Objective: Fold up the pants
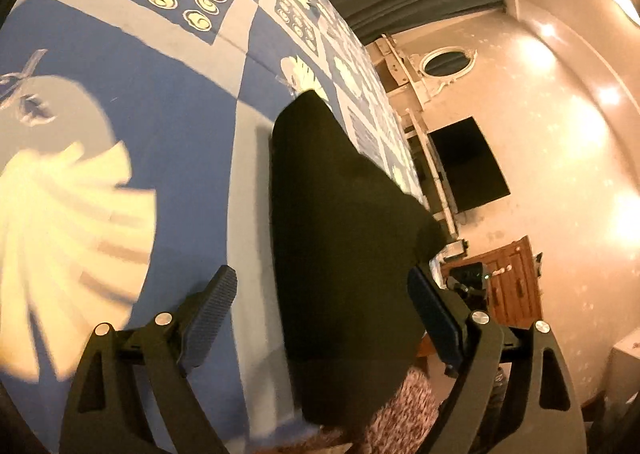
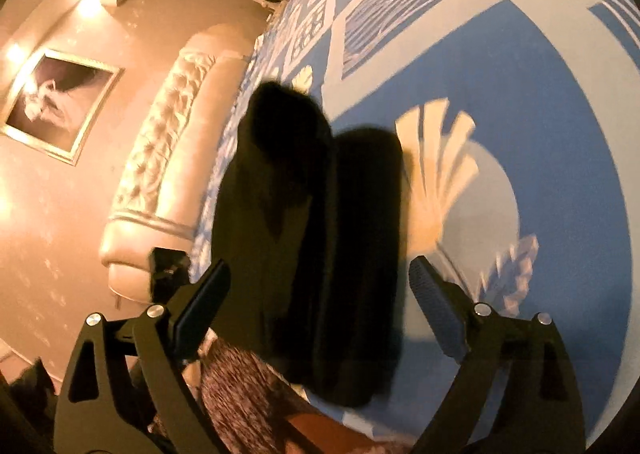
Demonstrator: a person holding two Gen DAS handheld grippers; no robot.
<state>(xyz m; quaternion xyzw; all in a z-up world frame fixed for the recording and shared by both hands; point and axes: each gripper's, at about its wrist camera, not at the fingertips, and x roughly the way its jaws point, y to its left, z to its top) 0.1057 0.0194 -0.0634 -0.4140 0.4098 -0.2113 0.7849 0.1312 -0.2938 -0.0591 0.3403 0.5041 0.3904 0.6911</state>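
Note:
The black pants (image 1: 340,246) lie lengthwise on a blue patterned bedspread (image 1: 172,125), folded into a long narrow strip that runs away from me. My left gripper (image 1: 322,294) is open, its fingers spread on either side of the near part of the pants, holding nothing. In the right wrist view the pants (image 2: 304,238) show as two long dark layers side by side on the bedspread (image 2: 520,93). My right gripper (image 2: 320,286) is also open, fingers straddling the near end of the pants, empty.
The bed edge runs near the pants. Past it are a wooden cabinet (image 1: 508,282), a dark wall screen (image 1: 468,165) and a padded headboard (image 2: 172,157). A patterned brown cloth (image 2: 240,390) lies at the near edge.

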